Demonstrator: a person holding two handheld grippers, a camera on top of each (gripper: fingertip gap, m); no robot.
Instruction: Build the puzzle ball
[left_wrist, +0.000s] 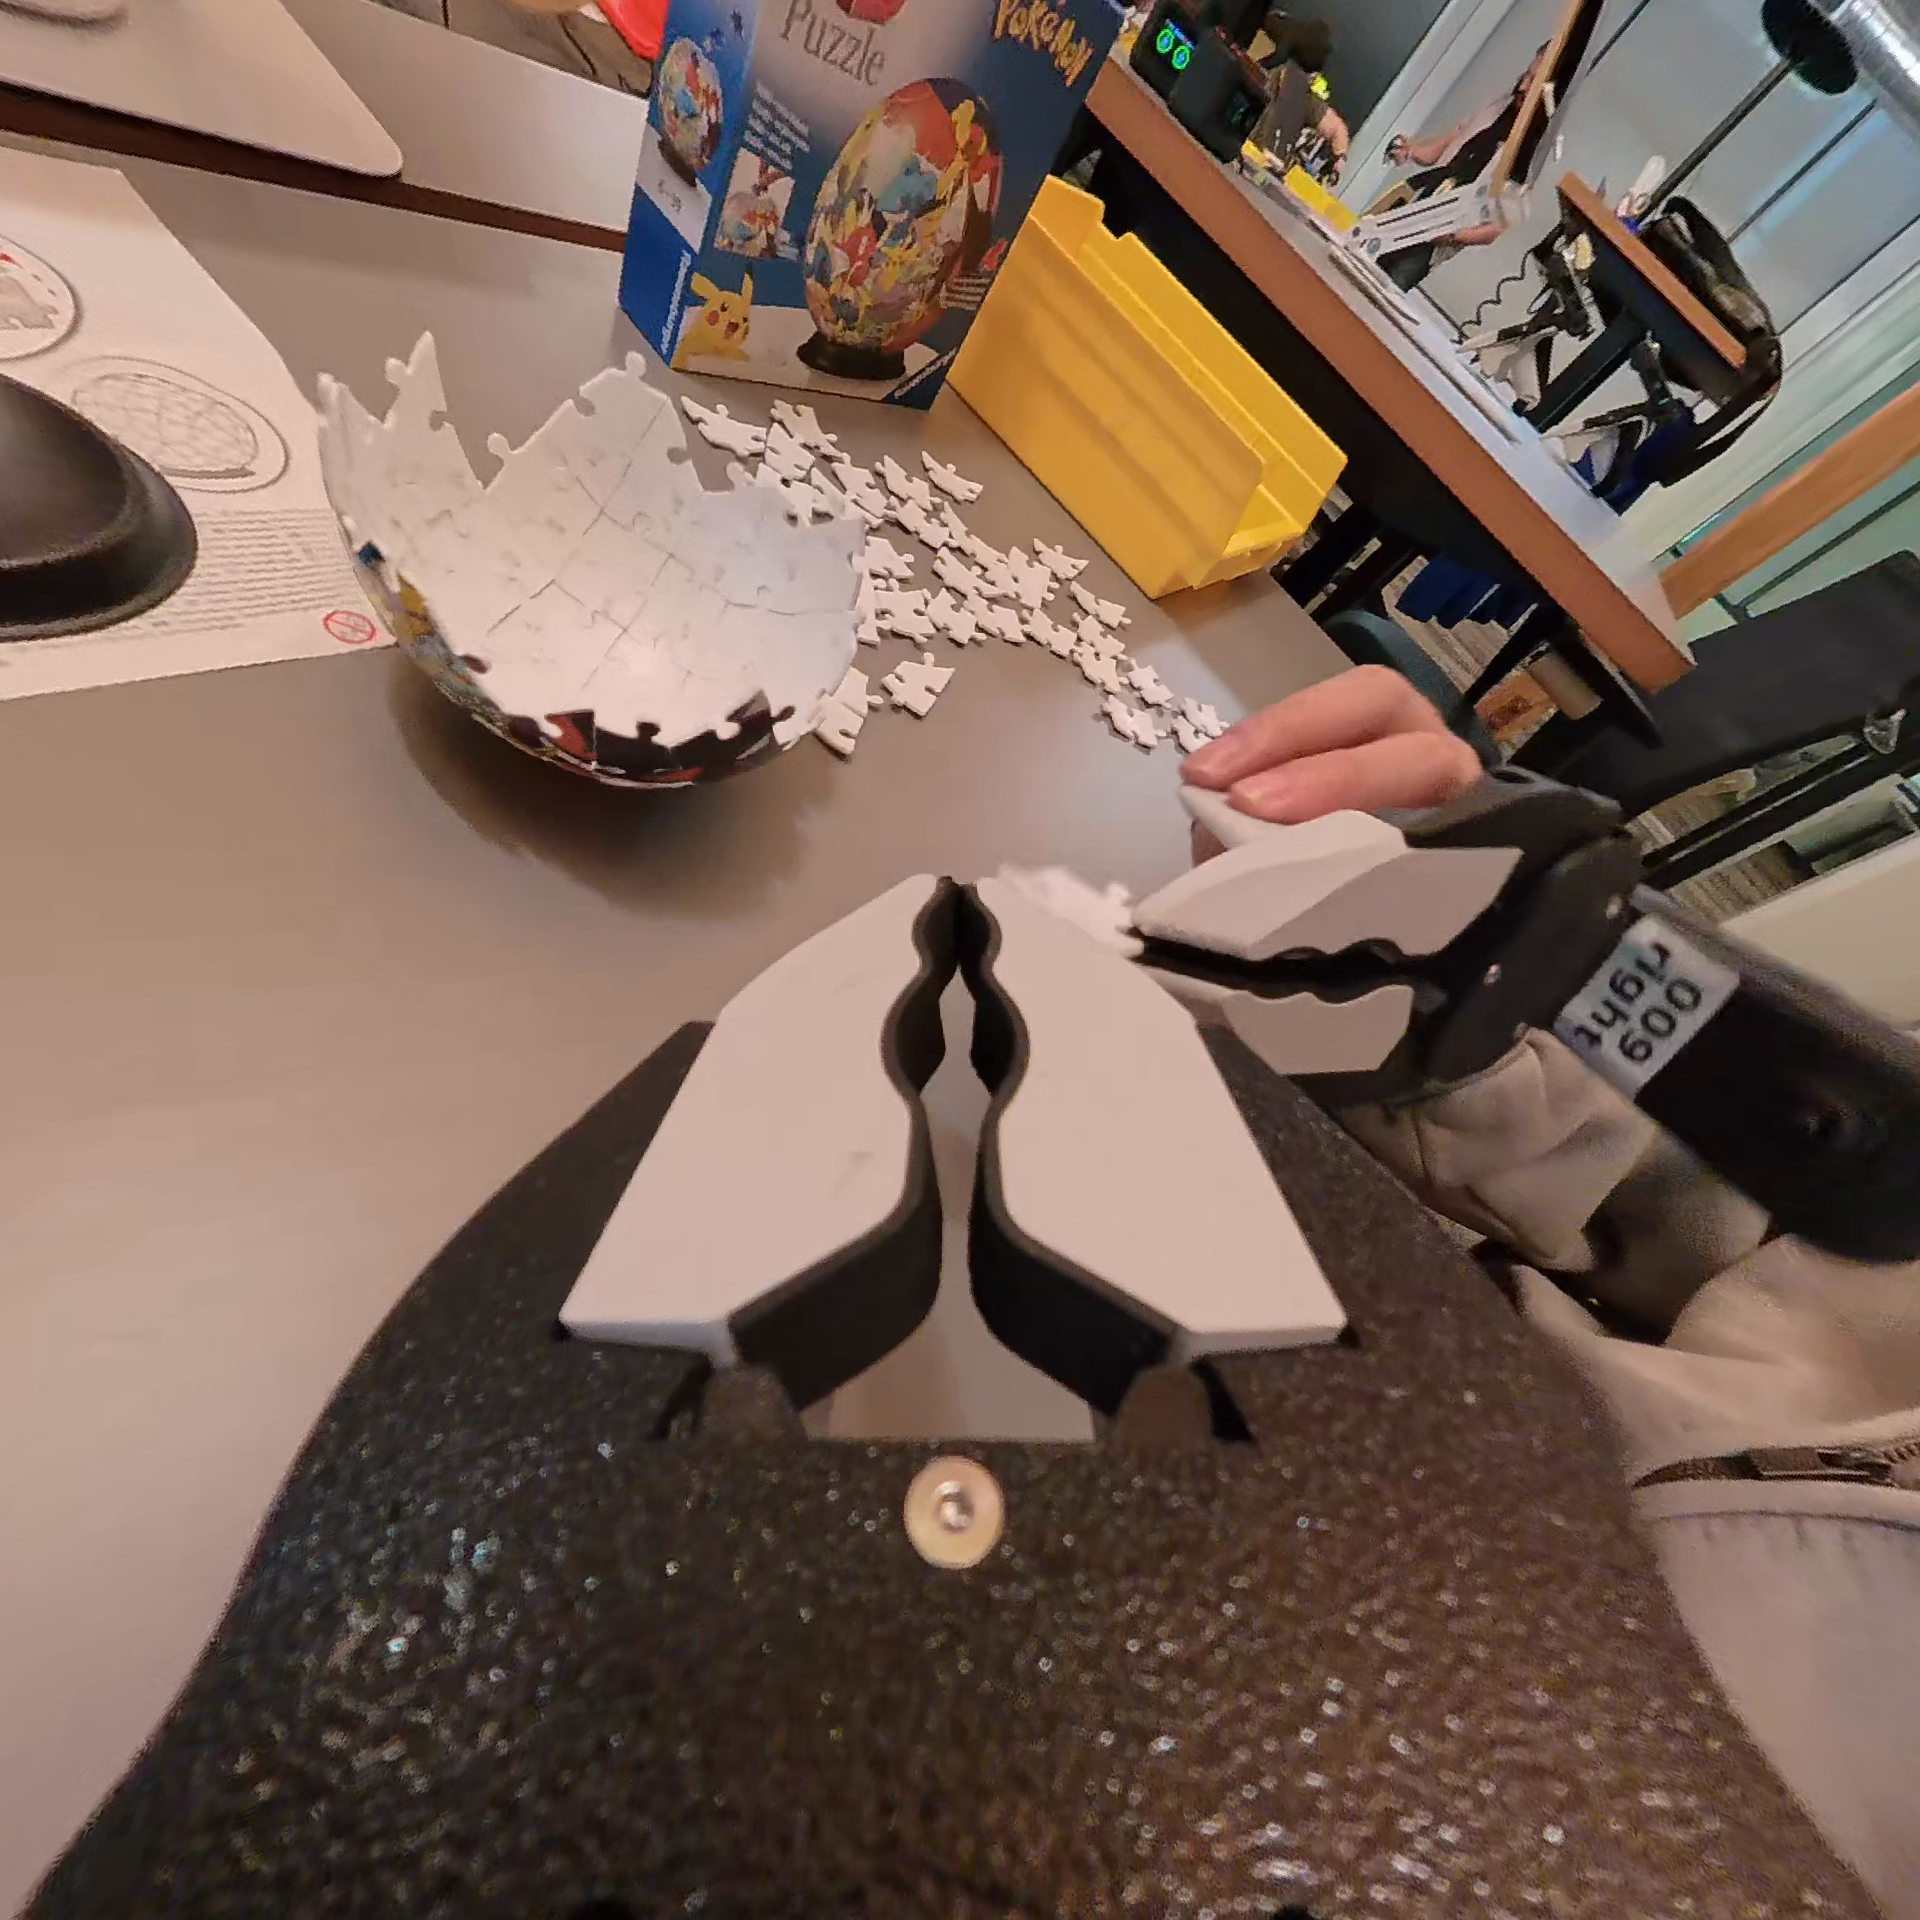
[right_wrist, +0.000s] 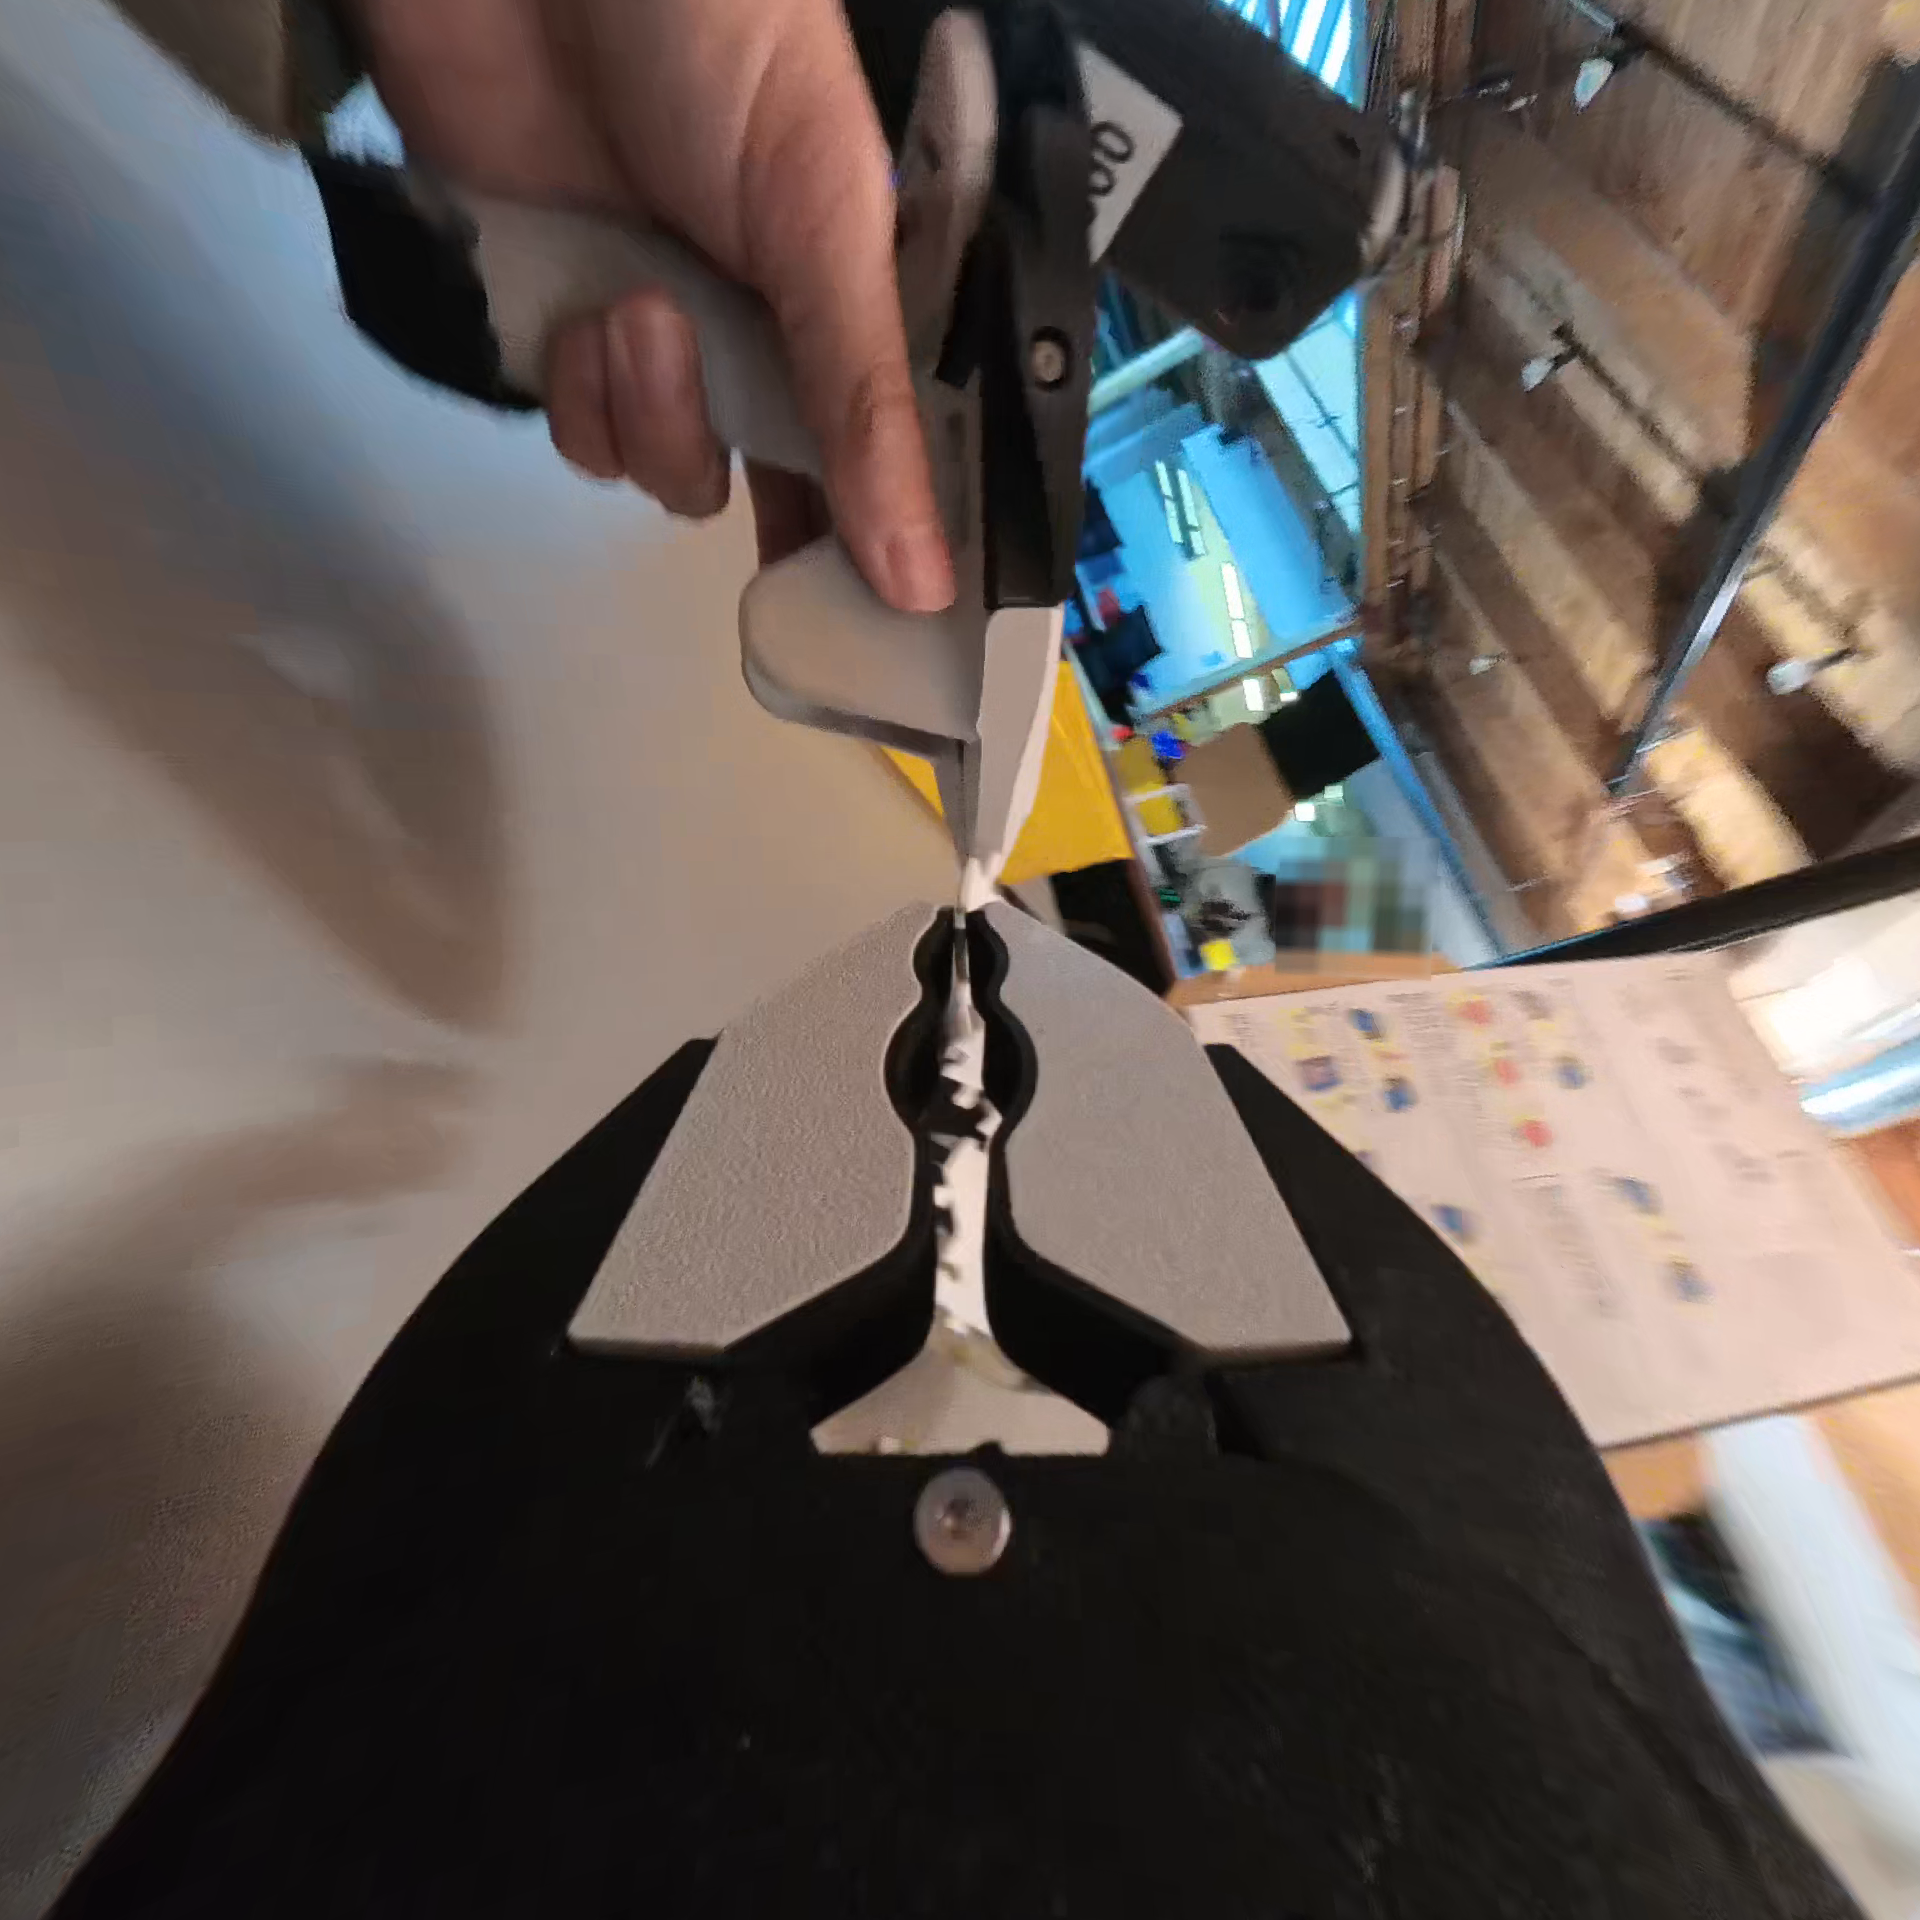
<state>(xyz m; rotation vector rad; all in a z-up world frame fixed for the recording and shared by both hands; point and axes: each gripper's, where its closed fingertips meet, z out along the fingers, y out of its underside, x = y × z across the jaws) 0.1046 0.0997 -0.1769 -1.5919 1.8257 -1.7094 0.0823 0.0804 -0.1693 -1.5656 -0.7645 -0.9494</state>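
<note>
Left gripper: jaws together at the tips. In the right wrist view its tips pinch the far edge of a white puzzle piece, so I read it as clamped on that piece, thin hold at the very tip.

Right gripper: jaws together on the same piece, which runs edge-on down the slot between the pads. Knobby outline visible along the gap, colour print barely showing near the base. In the left wrist view the right gripper comes in from the right, tip just beside the left tip, a bit of white piece showing between them. Both tools hold one piece above the table. Looks like a handover or regrip; can't tell which way.

Progress: partial. The puzzle ball is a bowl-shaped lower shell, roughly half built, sitting on the table well ahead-left of the grippers. Rim is jagged, with tall tabs at the back-left, lower at the front. Inside is plain white; outside shows coloured print near the bottom edge.

Left to do: a lot. Loose pieces lie white side up in a spread just right of the shell. The held piece isn't placed yet.

Around: puzzle box behind the shell, yellow bin beside it, instruction sheet and black stand at left.
</note>
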